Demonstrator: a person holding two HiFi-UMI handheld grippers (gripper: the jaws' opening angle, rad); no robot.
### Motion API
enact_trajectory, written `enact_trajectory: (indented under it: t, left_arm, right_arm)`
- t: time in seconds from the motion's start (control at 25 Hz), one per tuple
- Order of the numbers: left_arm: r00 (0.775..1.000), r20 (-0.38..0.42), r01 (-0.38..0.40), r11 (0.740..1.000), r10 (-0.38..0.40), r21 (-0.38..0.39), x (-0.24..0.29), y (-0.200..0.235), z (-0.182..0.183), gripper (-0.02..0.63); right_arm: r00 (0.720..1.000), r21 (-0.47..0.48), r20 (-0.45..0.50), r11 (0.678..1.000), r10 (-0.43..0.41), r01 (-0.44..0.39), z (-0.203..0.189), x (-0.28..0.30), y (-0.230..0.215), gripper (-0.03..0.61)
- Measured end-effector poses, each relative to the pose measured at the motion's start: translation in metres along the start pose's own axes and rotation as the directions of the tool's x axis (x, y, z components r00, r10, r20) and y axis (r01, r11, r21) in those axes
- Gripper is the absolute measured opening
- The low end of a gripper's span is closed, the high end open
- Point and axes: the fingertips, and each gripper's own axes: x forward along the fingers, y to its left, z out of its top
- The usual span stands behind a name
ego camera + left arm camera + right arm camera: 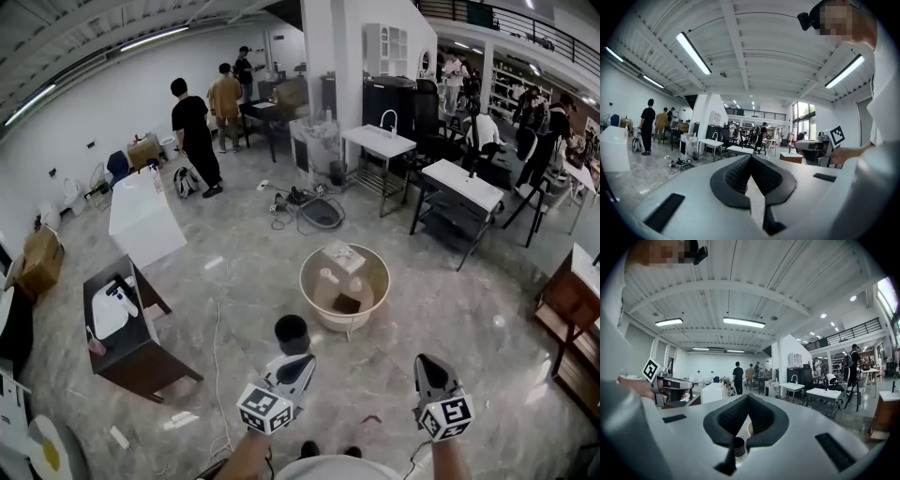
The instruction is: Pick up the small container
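Your left gripper [300, 364] and right gripper [427, 364] both have their jaws pressed together on nothing. The small container [292, 330], a dark cup, stands on the floor just ahead of the left gripper's tips and well left of the right gripper. It's probably upright, though it's small here.

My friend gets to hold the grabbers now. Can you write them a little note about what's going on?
Left gripper: jaws shut, nothing in them, held up in the air.
Right gripper: jaws shut, nothing in them, off to the right.
Small black container: upright on the floor beside the round tub, just ahead of the left gripper, untouched.
Done: nothing picked up yet.
Left to do: open a gripper, lower it, close on the container, lift.
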Motion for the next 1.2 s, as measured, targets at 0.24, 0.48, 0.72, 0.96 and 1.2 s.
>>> enact_trajectory:
  t: [0.24,0.48,0.72,0.96,1.2]
  left_arm:
    - [1.000,-0.008,0.015,1.000,-0.015,-0.015,0.001,-0.002,-0.007,0.017]
    - [0.999,-0.015,0.034,0.999,-0.035,-0.009,0.005,-0.003,-0.011,0.046]
    - [0.999,-0.019,0.049,0.998,-0.050,-0.042,0.002,0.004,-0.015,0.129]
    - [0.997,-0.018,0.071,0.995,-0.073,-0.072,0.000,0.012,-0.020,0.230]
    - [0.997,-0.010,0.082,0.992,-0.083,-0.092,-0.003,0.021,-0.021,0.352]
  right_arm:
    - [1.000,-0.002,0.001,1.000,-0.004,0.004,-0.006,-0.002,0.002,0.011]
    - [1.000,0.001,-0.011,1.000,-0.009,0.009,-0.012,0.000,-0.001,0.042]
    - [0.999,0.005,-0.032,1.000,0.012,-0.012,-0.016,0.000,0.001,0.155]
    - [0.999,0.005,-0.037,0.999,0.035,-0.035,-0.022,0.005,0.008,0.257]
    - [0.998,0.022,-0.026,0.998,0.052,-0.052,-0.021,0.011,0.013,0.351]
